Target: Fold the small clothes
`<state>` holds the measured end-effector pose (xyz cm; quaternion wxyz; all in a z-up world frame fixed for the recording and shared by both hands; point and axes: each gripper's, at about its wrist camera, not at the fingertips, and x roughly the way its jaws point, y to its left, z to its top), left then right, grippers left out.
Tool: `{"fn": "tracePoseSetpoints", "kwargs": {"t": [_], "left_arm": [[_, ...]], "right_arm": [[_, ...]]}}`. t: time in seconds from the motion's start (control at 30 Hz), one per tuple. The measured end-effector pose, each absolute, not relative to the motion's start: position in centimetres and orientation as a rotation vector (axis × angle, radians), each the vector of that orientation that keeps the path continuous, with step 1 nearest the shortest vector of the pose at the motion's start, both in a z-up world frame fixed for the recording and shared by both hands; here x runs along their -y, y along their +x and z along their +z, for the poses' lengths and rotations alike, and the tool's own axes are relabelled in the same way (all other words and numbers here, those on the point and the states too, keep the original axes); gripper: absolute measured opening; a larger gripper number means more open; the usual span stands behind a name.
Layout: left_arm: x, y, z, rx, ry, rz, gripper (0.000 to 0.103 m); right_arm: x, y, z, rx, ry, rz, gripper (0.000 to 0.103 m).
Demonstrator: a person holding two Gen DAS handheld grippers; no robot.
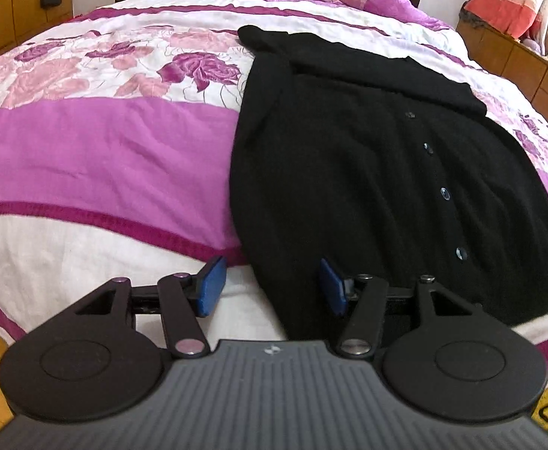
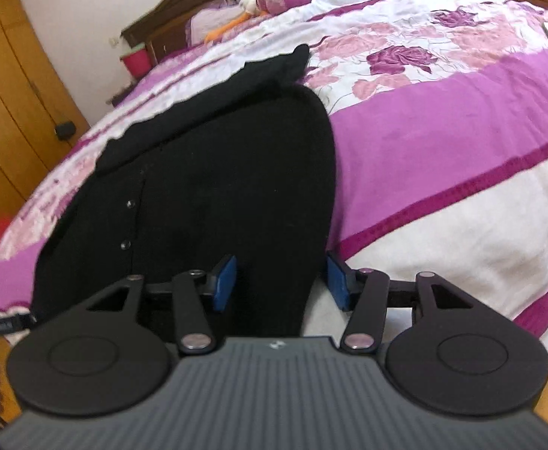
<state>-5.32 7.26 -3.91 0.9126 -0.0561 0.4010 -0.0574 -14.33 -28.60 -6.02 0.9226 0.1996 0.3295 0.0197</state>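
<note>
Black button-front cardigan (image 1: pixel 367 172) lying flat on the bed (image 1: pixel 98 150), its long axis running from the near foot edge of the bed toward the headboard; the hem drapes at the near edge, the collar end lies farther up the quilt, and a folded sleeve (image 1: pixel 349 63) crosses the upper part. The button placket (image 1: pixel 444 193) runs along this same axis

Left gripper (image 1: pixel 272 287): fingers (image 1: pixel 212 285) moderately spread and holding nothing, poised just above the near edge of the bed at the hem's left corner. The left side edge of the cardigan passes between the pads, one pad over bare white quilt, the other over black knit

Right gripper (image 2: pixel 279 285): fingers (image 2: pixel 225 283) likewise parted to a middling width and empty, hovering at the hem's right corner. Black fabric fills most of the gap, with the garment's right side edge just inside the outer pad (image 2: pixel 336 281)

Governing relation: the two hem corners lie directly ahead of and below the respective fingers, each hand nearer its own corner, and the garment extends straight away from both. A fold along the long axis would likely call for both grippers to descend, pinch the hem corners, and carry them toward the collar. Whether either pad already touches cloth cannot be told
</note>
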Motion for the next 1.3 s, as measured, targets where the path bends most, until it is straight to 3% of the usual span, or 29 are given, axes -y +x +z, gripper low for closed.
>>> {"fn": "tracePoseSetpoints", "kwargs": {"t": [0.17, 0.3, 0.63, 0.87, 1.1, 1.3], "left_arm": [[-8.1, -5.6, -4.2, -0.821, -0.179, -0.133, 0.061], [-8.2, -4.9, -5.1, -0.806, -0.200, -0.199, 0.073], [-7.1, -6.1, -4.2, -0.767, -0.210, -0.372, 0.071], [-6.2, -5.0, -5.4, -0.775, -0.212, -0.360, 0.068], [-6.5, -3.4, -5.1, -0.791, -0.260, -0.306, 0.049], [-6.5, -3.1, -4.7, -0.828, -0.254, -0.337, 0.048]], "right_arm": [[29.6, -15.2, -6.3, -0.666, 0.487, 0.072, 0.054], [30.3, -15.4, -7.1, -0.637, 0.538, 0.092, 0.054], [28.9, -15.6, -6.3, -0.634, 0.469, 0.147, 0.057], [29.2, -15.8, -6.5, -0.638, 0.511, 0.197, 0.056], [29.0, -14.3, -7.1, -0.649, 0.519, 0.198, 0.055], [28.8, -15.3, -6.8, -0.657, 0.519, 0.181, 0.054]]}}
